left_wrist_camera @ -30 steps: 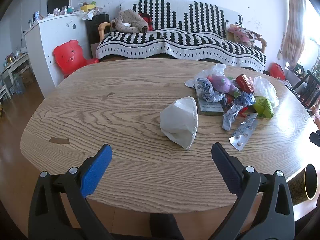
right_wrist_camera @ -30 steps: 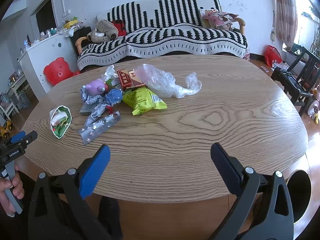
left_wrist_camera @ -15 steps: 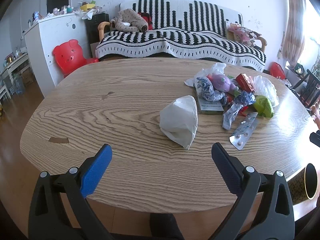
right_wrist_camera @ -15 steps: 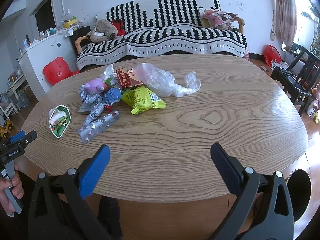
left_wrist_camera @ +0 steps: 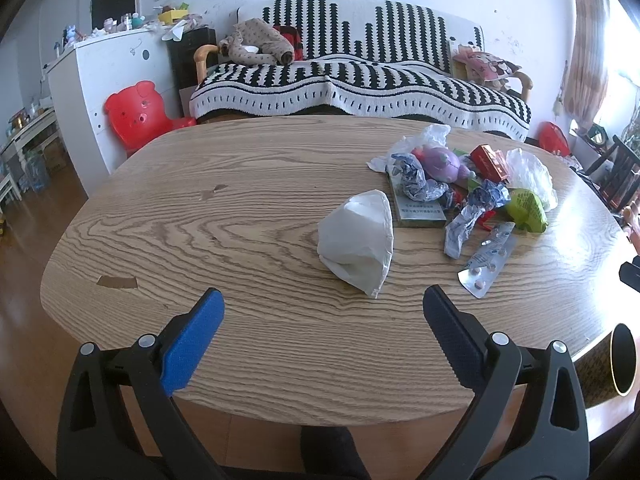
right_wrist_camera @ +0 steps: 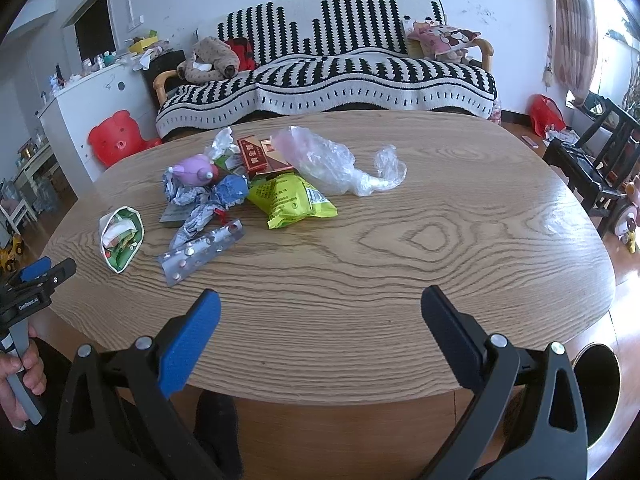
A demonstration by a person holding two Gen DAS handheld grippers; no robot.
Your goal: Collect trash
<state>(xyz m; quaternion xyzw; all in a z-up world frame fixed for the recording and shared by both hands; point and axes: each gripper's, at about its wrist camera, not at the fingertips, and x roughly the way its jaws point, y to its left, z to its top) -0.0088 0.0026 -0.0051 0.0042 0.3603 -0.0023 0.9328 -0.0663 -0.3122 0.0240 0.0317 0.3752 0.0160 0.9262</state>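
Observation:
A pile of trash lies on the oval wooden table: a white paper cone holding scraps, a pill blister strip, crumpled blue-white wrappers, a green snack bag, a red box, a purple toy-like item and a clear plastic bag. My left gripper is open and empty, short of the cone. My right gripper is open and empty above the near table edge.
A dark round bin stands on the floor at the table's right, also in the left wrist view. A striped sofa, a white cabinet, a red piggy stool and dark chairs surround the table.
Both views have crept slightly; the trash sits a little lower and nearer in the right wrist view. Both grippers stay open and empty.

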